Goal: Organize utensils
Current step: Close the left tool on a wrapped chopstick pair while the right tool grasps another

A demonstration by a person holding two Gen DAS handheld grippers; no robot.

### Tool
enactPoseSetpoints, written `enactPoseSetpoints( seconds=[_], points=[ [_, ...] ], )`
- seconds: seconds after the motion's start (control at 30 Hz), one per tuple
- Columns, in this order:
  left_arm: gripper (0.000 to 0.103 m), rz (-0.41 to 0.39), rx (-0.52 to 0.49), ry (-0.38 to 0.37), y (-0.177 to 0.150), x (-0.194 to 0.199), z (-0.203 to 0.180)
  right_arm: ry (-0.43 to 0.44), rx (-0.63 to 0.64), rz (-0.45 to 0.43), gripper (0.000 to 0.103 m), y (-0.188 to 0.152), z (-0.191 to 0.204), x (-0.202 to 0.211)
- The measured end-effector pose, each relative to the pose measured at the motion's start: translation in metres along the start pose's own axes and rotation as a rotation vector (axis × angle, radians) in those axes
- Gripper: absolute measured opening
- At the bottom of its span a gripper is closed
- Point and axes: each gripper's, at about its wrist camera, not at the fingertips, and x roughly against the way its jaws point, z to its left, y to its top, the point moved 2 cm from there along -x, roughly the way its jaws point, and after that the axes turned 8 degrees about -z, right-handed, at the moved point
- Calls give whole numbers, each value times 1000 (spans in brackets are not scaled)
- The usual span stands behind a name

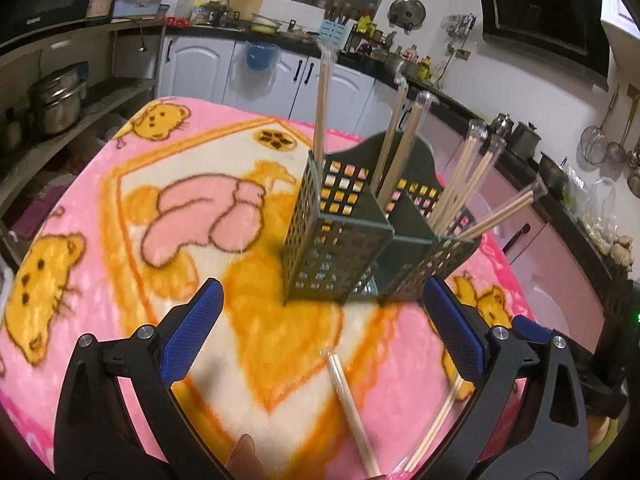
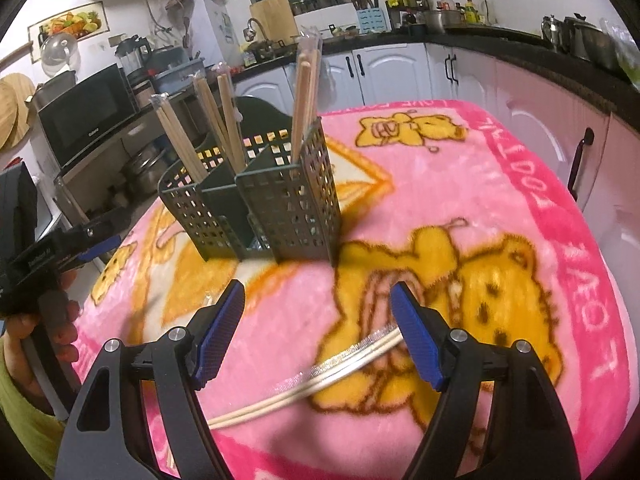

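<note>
Nearest, the right gripper point(image 2: 318, 330) hangs with fingers wide apart and empty over a wrapped chopstick pair point(image 2: 320, 364) at lower centre. The left gripper point(image 1: 322, 330), equally agape, holds nothing above two loose pairs point(image 1: 352, 404). Beyond, mid-frame, the green holder point(image 1: 340, 232) already has several pairs, so most look sorted.

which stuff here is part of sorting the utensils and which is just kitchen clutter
Job:
- green holder
- wrapped chopsticks standing in it
- wrapped chopsticks lying on the blanket
- left gripper and right gripper, both open

Lying about:
- blanket
- microwave
- cutting board
- pots
</note>
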Motion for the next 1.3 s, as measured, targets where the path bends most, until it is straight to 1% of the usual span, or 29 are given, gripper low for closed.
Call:
enactPoseSetpoints(
  seconds=[0.3, 0.33, 0.57, 0.63, 0.73, 0.77, 0.87, 0.97, 1.03, 1.17, 1.27, 1.3],
  points=[
    [92, 81, 13, 16, -23, -15, 3, -13, -35, 45, 73, -12, -12, -6],
    [91, 94, 12, 12, -27, -18, 3, -16, -39, 50, 73, -14, -14, -6],
    [75, 178, 10, -19, -51, -31, -7, -38, -82, 104, 73, -25, -28, -12],
    [69, 209, 6, -22, -58, -37, -9, -43, -96, 119, 72, -27, -32, -15],
    [62, 246, 9, -38, -66, -43, -13, -47, -118, 146, 67, -30, -37, -21],
    [61, 254, 5, -38, -68, -46, -15, -49, -129, 160, 66, -31, -40, -24],
    [53, 278, 3, -51, -73, -52, -19, -48, -158, 193, 61, -34, -47, -32],
    [48, 298, -9, -54, -76, -59, -22, -47, -186, 222, 55, -35, -52, -40],
    [45, 307, -21, -47, -76, -64, -24, -45, -189, 227, 55, -34, -54, -44],
    [42, 317, -20, -40, -75, -71, -25, -41, -200, 240, 54, -30, -54, -52],
    [34, 319, -23, -26, -73, -77, -24, -50, -179, 247, 48, -27, -50, -60],
    [29, 318, -25, -22, -72, -79, -23, -57, -160, 249, 46, -25, -48, -63]
  ],
)
